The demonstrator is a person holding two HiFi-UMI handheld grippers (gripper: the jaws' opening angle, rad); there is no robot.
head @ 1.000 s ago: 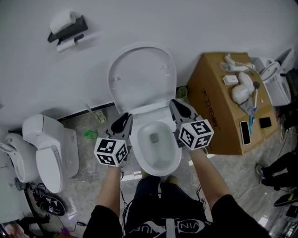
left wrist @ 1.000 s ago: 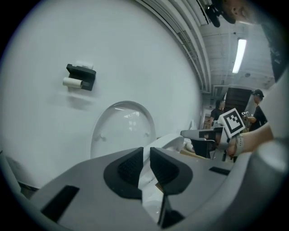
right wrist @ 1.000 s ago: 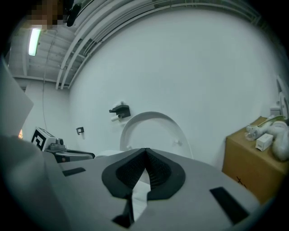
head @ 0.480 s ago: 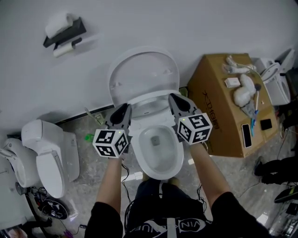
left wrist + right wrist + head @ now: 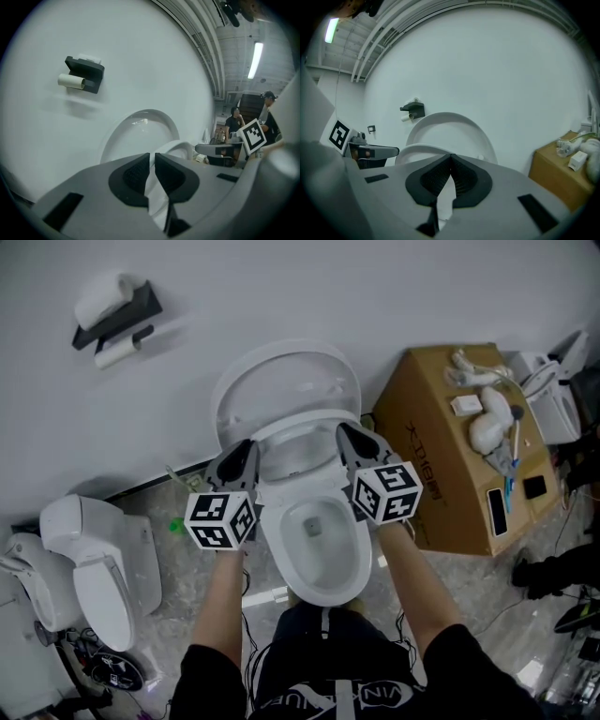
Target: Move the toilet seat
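Shows the toilet seat (image 5: 291, 423) tilted partway up over the toilet bowl (image 5: 359, 554), in front of the raised lid (image 5: 281, 381) — a gripper at each side of it. Finds the left gripper (image 5: 246, 446) parted by a narrow slit, nothing clearly pinched. Has the right gripper (image 5: 343, 429) pressed together and empty — tips by the seat's right edge.

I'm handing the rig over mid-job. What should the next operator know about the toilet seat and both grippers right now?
Left gripper: jaws a narrow slit apart, nothing seen pinched, at the left edge of the white plastic toilet seat ring.
Right gripper: shut, empty, at the ring's right edge.
Seat ring: tilted part-way up, between the white ceramic bowl and the white oval lid, which stands upright behind it.
Done: seat is off the bowl rim.
Left: finish the swing. I cannot tell whether either gripper touches the ring.
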